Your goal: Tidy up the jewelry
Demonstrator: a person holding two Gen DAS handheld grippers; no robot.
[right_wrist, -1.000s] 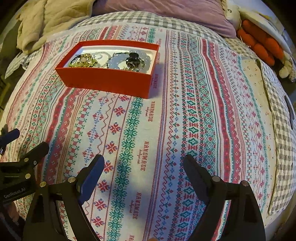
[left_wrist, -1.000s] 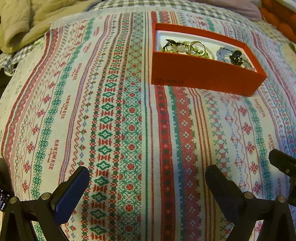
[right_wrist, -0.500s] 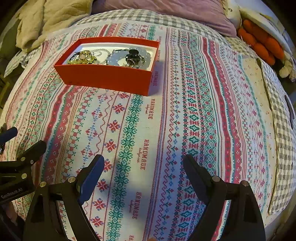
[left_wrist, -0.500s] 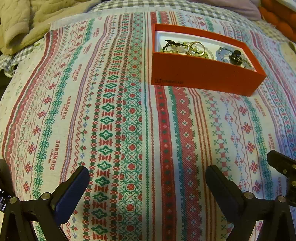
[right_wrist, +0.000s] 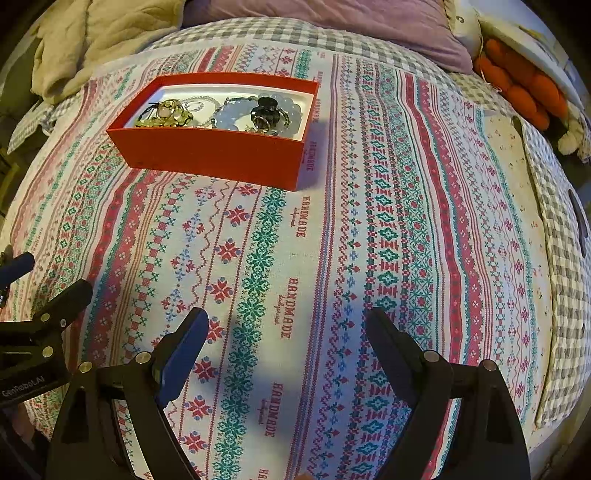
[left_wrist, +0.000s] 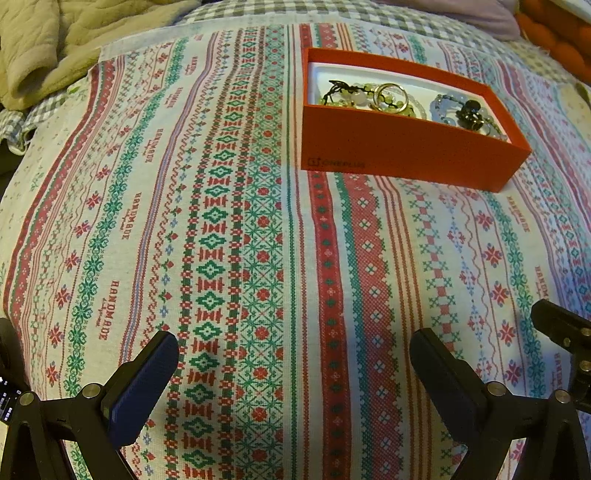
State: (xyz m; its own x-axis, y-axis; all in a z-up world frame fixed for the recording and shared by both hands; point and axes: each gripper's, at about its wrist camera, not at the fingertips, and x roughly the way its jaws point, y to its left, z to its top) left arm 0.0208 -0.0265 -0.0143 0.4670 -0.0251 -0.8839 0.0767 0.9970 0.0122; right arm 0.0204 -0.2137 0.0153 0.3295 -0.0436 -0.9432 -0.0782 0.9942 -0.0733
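A red box with a white inside stands on the patterned cloth, far from both grippers; it also shows in the right wrist view. Inside lie jewelry pieces: a green bead bracelet with a metal ring and pale blue beads with a dark piece, also seen in the right wrist view. My left gripper is open and empty, low over the cloth. My right gripper is open and empty, right of the left one.
A beige quilted blanket lies bunched at the far left. A purple pillow and an orange plush toy lie at the far side. The bed's edge is on the right.
The right gripper has drifted slightly back and down, so the box sits a little higher in its view. The left gripper barely moved. Both stay open.
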